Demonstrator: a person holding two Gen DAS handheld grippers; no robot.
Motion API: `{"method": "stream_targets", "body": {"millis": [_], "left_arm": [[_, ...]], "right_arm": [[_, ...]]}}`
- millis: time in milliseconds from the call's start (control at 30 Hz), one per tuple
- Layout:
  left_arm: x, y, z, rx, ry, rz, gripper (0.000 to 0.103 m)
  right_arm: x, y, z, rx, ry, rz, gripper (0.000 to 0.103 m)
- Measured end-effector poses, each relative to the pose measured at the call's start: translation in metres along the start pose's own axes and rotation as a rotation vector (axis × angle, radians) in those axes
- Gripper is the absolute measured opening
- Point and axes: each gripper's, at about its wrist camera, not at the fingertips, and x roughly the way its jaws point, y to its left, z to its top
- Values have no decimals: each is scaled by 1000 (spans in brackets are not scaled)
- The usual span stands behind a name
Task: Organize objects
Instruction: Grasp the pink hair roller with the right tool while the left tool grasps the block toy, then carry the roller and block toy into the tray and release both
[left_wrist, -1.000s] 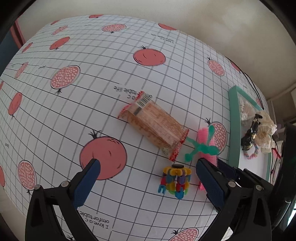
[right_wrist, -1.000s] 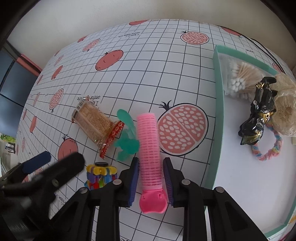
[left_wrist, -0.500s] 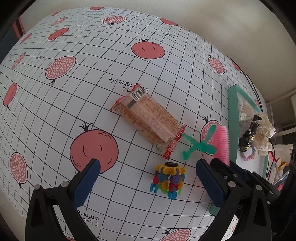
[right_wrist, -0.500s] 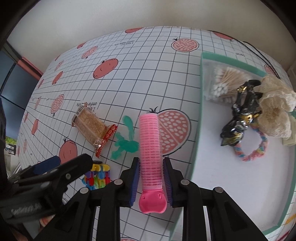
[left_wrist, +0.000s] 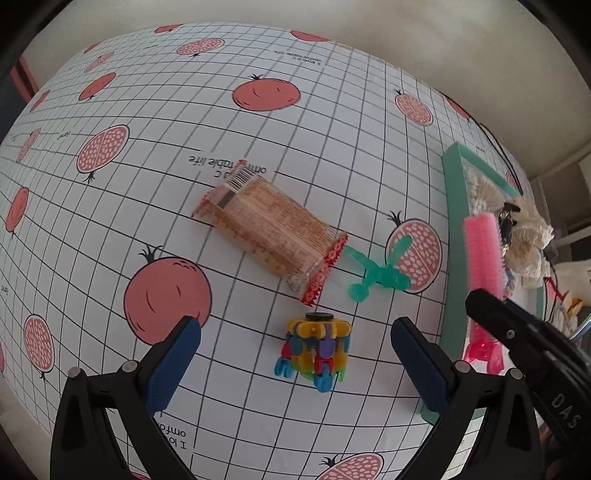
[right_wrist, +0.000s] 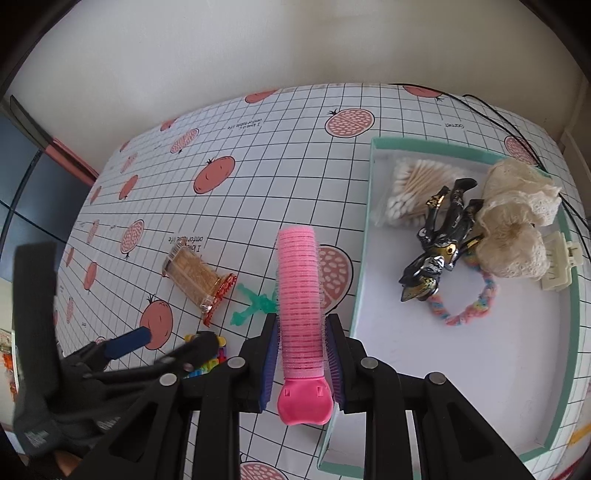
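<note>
— Hair roller (right_wrist: 297, 295), the pink one: where is it in the frame?

— At the bottom centre of the right wrist view. The right gripper (right_wrist: 301, 354) is clamped on it, one blue pad on each side of its lower part, and the pink clip end sticks out toward the camera. It is lifted over the left rim of the mint-green tray (right_wrist: 360, 295).

— And the left gripper (left_wrist: 295, 365)?

— Its two blue pads stand wide apart at the bottom of the left wrist view and hold nothing. Between them, a little higher in the frame, a toy of colourful plastic links (left_wrist: 317, 349) lies on the grid tablecloth with pomegranates (left_wrist: 147, 206).

— What is behind the toy?

— A green plastic figure (left_wrist: 380, 273) to the upper right, on a printed pomegranate, and a clear packet of toothpicks (left_wrist: 269, 232) with red crimped ends at the centre, lying diagonally. They are near each other; I cannot tell if they touch.

— What lies in the tray?

— In the right half of the right wrist view: a rainbow braided hair tie (right_wrist: 465, 299), above it a black and gold figurine (right_wrist: 439, 243), a cream lace scrunchie (right_wrist: 517, 225) to the right, a cream claw clip (right_wrist: 557, 266) at the right rim, and a bag of cotton swabs (right_wrist: 413, 188) in the far left corner.
</note>
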Motion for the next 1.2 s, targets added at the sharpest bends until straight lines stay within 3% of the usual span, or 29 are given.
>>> {"method": "stream_targets", "body": {"millis": [200, 400, 467, 667, 900, 1200], "left_arm": [[8, -17, -7, 43, 9, 41, 87], [13, -17, -6, 38, 22, 64, 56], [12, -16, -6, 39, 21, 68, 39], [10, -9, -3, 9, 28, 32, 39], [-10, -7, 0, -10, -29, -10, 39], [-50, -39, 1, 31, -146, -98, 39]], "right_arm": [[0, -2, -3, -1, 5, 1, 27], [-2, -2, -3, 2, 1, 8, 27], [-2, -2, -4, 4, 2, 10, 27], [-2, -3, -4, 4, 0, 9, 27], [-15, -8, -5, -17, -18, -12, 26], [-50, -60, -18, 27, -64, -92, 26]]}}
